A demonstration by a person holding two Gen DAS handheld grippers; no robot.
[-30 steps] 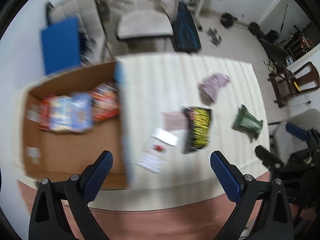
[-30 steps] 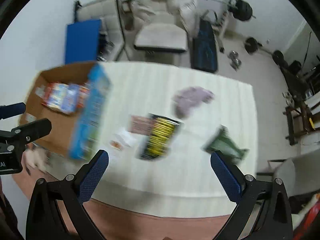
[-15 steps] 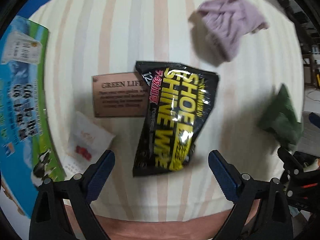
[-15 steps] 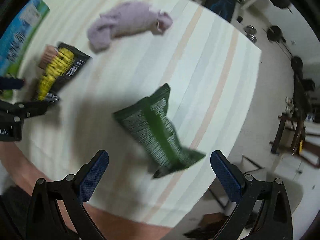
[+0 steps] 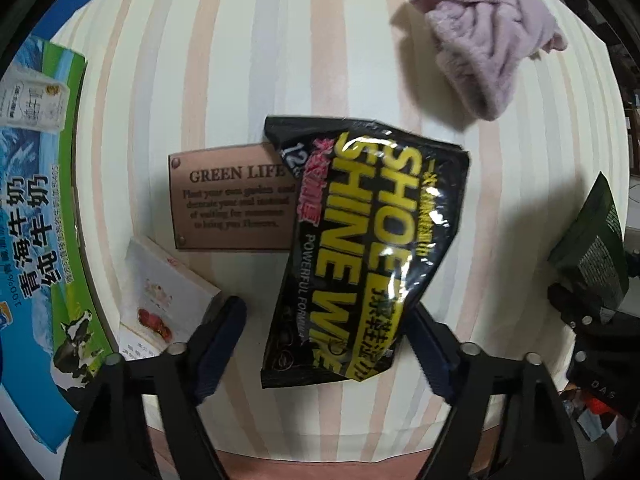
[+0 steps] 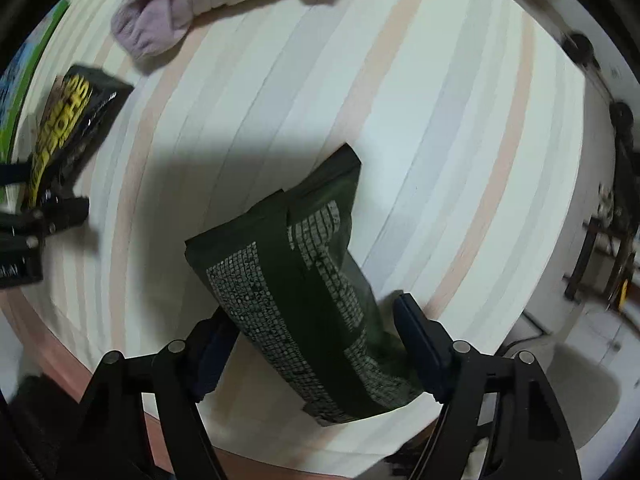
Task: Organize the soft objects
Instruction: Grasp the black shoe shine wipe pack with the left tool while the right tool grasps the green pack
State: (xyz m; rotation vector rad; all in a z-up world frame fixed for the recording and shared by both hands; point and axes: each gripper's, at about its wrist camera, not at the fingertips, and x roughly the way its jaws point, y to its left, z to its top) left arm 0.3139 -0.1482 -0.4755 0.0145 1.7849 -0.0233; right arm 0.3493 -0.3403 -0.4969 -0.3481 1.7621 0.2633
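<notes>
Left tool [image 5: 326, 334]: jaws just closing, straddling near end of black shoe-shine wipe pack [image 5: 360, 248]; right pad at pack edge, left pad apart, no firm grip visible. Right tool [image 6: 312, 342]: jaws just closing around dark green pouch [image 6: 304, 292]; pad contact not discernible. Both packs lying on striped counter [image 5: 240, 60]. Beyond: brown plaque [image 5: 232, 208] under pack corner; lilac cloth [image 5: 488, 48] at far side.
</notes>
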